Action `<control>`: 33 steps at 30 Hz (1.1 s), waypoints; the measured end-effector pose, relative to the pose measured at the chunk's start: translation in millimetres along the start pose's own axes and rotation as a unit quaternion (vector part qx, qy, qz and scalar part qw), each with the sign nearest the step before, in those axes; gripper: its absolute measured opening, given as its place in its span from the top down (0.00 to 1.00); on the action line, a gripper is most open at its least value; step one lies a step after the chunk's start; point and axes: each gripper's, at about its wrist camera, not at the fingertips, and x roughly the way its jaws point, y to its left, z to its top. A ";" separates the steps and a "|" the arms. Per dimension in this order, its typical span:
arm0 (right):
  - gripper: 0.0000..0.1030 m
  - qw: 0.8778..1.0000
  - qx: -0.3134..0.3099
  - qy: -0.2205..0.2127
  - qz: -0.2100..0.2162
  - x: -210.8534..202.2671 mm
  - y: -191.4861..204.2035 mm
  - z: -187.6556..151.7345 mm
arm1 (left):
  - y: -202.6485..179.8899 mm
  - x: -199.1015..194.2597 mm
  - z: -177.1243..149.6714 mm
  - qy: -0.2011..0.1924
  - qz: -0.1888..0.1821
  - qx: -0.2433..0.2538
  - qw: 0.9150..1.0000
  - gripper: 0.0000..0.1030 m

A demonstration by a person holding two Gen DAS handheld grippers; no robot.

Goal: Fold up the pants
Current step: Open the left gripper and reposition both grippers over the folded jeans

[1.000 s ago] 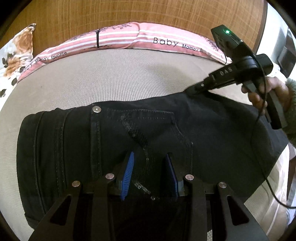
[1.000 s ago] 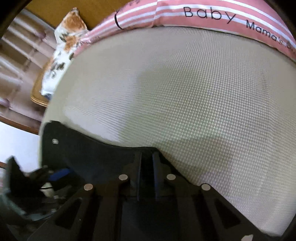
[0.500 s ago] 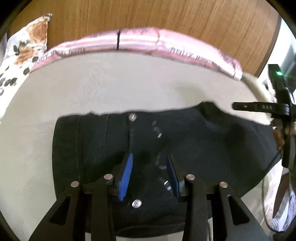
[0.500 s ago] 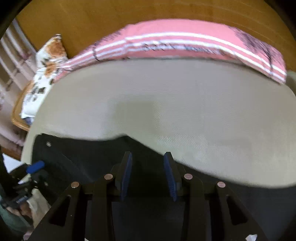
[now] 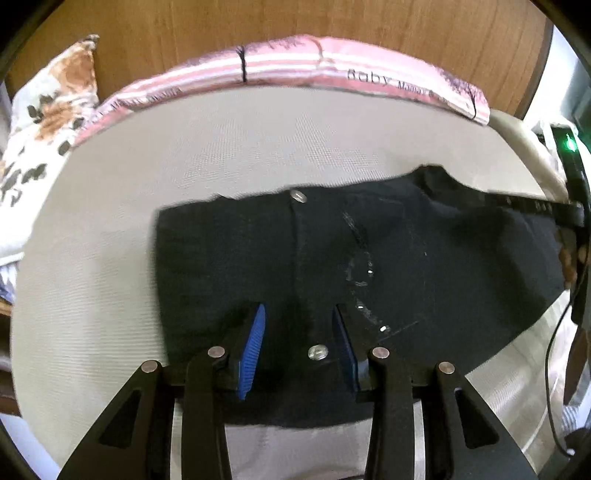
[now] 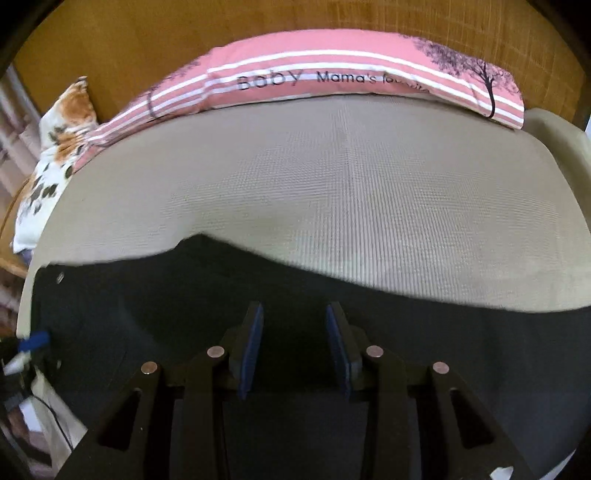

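Black pants (image 5: 369, 266) lie flat across a beige woven mat (image 5: 258, 147), waistband end with metal buttons toward the left. My left gripper (image 5: 299, 321) is open and empty, held above the waist part. My right gripper (image 6: 294, 325) is open and empty above the leg part of the pants (image 6: 406, 332). In the left wrist view the right gripper (image 5: 535, 208) shows at the far right edge, over the leg fabric. In the right wrist view a blue pad of the left gripper (image 6: 35, 339) shows at the far left.
A pink striped pillow (image 6: 332, 77) and a floral pillow (image 5: 48, 110) lie along the far edge of the mat, against a wooden headboard (image 6: 258, 29). A black cable (image 5: 554, 350) hangs at the right.
My right gripper has opened and let go of the pants' edge, then lifted back. My left gripper has pulled back and up; the pants now lie flat.
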 end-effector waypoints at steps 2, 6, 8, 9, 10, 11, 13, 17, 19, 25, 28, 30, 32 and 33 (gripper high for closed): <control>0.66 1.000 -0.002 0.005 0.008 -11.1 1.1 -15.8 | 11.5 -17.3 1.9 -0.010 0.016 -0.003 1.000 0.62; 0.65 1.000 -0.001 0.023 0.019 -24.4 3.5 -43.7 | 24.2 -50.8 11.3 -0.035 0.045 0.008 0.998 0.59; 0.65 0.999 0.005 0.029 0.027 -30.7 6.9 -56.9 | 21.0 -63.3 18.8 -0.057 0.056 0.030 0.996 0.54; 0.65 0.999 0.007 0.029 0.032 -33.3 9.4 -62.0 | 17.8 -64.9 22.3 -0.068 0.057 0.036 0.995 0.52; 0.65 0.999 0.011 0.028 0.037 -35.2 13.8 -66.4 | 15.1 -64.5 24.0 -0.075 0.055 0.037 0.995 0.51; 0.65 0.999 0.012 0.026 0.042 -36.1 17.5 -68.0 | 11.8 -61.3 27.3 -0.083 0.047 0.037 0.995 0.51; 0.65 0.998 0.014 0.018 0.050 -36.8 29.8 -69.1 | 5.3 -49.4 32.2 -0.096 0.030 0.028 0.995 0.51; 0.64 0.999 -0.018 0.005 0.049 -29.3 66.3 -55.1 | -1.3 -8.2 41.2 -0.094 0.008 -0.002 0.996 0.51; 0.64 0.998 -0.041 -0.001 0.055 -23.9 91.3 -39.9 | 1.7 12.9 43.8 -0.077 0.007 -0.015 0.997 0.51; 0.69 0.995 -0.070 -0.008 0.073 8.8 144.3 -1.0 | 13.7 39.6 34.5 -0.069 0.019 -0.023 0.997 0.54; 0.74 0.996 -0.060 0.020 0.066 38.9 150.9 4.6 | 9.8 42.3 30.0 -0.069 0.026 -0.008 0.997 0.54; 0.74 0.996 -0.061 0.027 0.062 53.7 151.7 2.6 | 7.6 45.3 24.2 -0.071 0.031 0.001 0.997 0.54; 0.74 0.996 -0.056 0.022 0.070 54.8 150.4 1.8 | 9.2 48.1 19.5 -0.080 0.031 0.001 0.996 0.52; 0.73 0.996 -0.051 0.025 0.075 54.3 149.1 2.6 | 10.2 48.2 18.5 -0.083 0.029 0.001 0.996 0.52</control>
